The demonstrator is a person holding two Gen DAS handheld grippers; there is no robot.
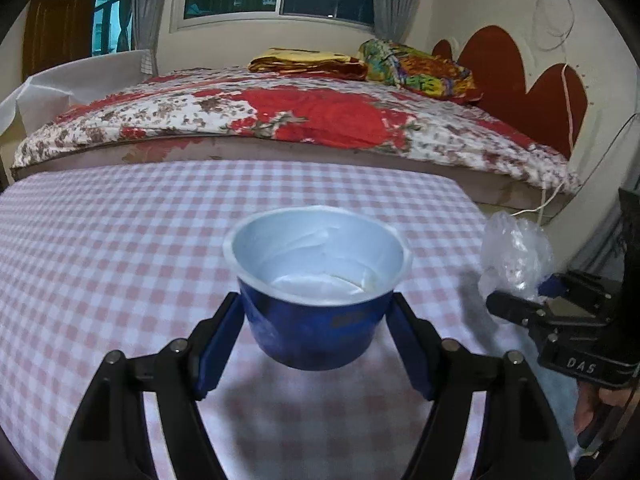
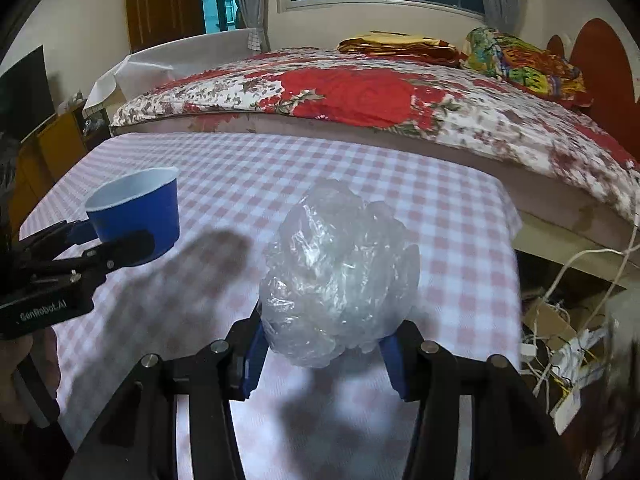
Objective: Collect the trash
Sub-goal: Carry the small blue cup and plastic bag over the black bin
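Observation:
My left gripper is shut on a blue cup with a white inside, held upright above the pink checked table. The cup and left gripper also show at the left of the right wrist view. My right gripper is shut on a crumpled clear plastic bag, held above the table. The bag and right gripper also show at the right edge of the left wrist view.
A bed with a red floral cover runs along the table's far edge. Folded blankets lie on it. A box with cables and papers sits on the floor to the table's right. Wooden cabinets stand at the left.

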